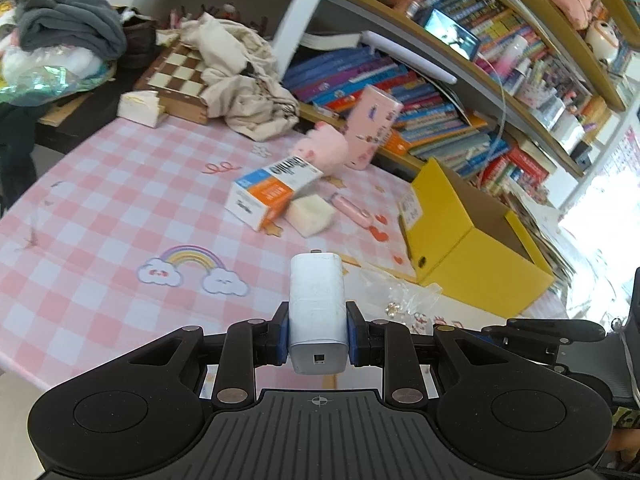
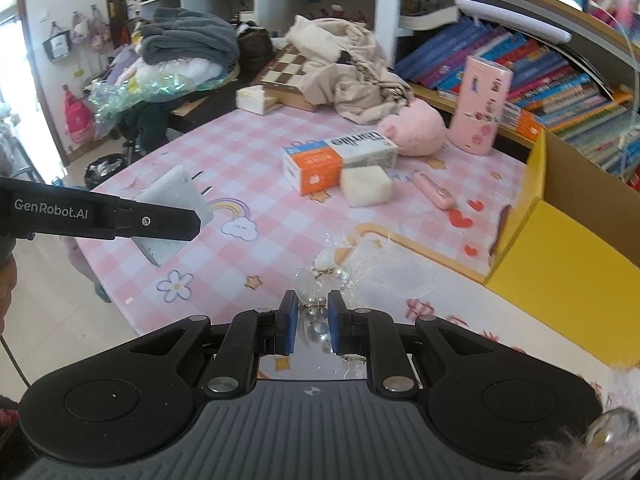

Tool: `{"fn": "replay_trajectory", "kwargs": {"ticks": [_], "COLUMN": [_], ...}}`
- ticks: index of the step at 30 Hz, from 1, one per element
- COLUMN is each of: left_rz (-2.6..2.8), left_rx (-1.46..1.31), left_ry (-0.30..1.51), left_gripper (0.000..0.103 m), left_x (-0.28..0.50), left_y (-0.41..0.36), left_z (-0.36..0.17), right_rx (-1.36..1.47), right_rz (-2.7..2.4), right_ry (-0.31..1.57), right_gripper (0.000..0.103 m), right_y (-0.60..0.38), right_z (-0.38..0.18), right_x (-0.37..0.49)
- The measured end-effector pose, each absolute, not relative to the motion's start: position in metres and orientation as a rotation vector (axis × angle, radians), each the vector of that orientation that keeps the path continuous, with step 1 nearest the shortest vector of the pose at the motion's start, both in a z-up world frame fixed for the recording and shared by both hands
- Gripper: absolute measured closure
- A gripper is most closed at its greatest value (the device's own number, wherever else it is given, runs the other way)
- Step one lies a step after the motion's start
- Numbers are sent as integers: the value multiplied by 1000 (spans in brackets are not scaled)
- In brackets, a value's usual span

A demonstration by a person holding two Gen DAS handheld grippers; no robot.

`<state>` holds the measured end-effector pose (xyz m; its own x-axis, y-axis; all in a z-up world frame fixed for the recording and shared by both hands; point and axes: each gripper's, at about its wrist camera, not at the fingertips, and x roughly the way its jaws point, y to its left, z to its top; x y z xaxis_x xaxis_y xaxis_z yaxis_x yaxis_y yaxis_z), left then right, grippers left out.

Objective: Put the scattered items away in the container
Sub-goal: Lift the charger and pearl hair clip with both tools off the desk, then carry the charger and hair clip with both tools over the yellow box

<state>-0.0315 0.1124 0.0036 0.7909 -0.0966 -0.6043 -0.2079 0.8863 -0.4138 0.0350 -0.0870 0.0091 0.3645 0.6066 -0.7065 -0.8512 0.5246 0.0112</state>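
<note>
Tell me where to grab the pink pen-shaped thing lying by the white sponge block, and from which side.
Grip the pink pen-shaped thing across its slim middle, coming straight down from above. It lies flat on the checked tablecloth, with its long axis slanting away from the sponge block, so the fingers should straddle its narrow width. Open cloth shows on both long sides, which probably leaves room for the fingers.
</note>
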Motion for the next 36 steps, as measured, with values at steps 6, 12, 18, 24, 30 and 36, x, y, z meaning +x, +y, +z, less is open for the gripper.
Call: {"fn": "replay_trajectory", "kwargs": {"ticks": [6,12,18,24,30,36], "left_rz": [-1,-67,-120,-159,-197,-242], "left_rx": [-476,-464,-451,-443,-433,-419], "left_ry": [691,719,742,764,773,789], "left_gripper": [78,78,78,78,78,78], "left_x": [-20,-7,1,9,19,29], "left_y": [99,85,74,65,54,41], "left_z": [-1,-5,-8,-11,-12,-13], "right_rx": [-367,-346,-317,-291,-282,-264], "right_rz": [902,834,774,720,683,637], "right_ry": [745,772,795,821,828,834], "right_gripper": [88,88,88,88,88,88], "right_y": [-105,-123,-140,-153,-164,-178], "right_z": [7,4,2,-2,-3,-3], "right_x": [38,41,45,48,51,54]}}
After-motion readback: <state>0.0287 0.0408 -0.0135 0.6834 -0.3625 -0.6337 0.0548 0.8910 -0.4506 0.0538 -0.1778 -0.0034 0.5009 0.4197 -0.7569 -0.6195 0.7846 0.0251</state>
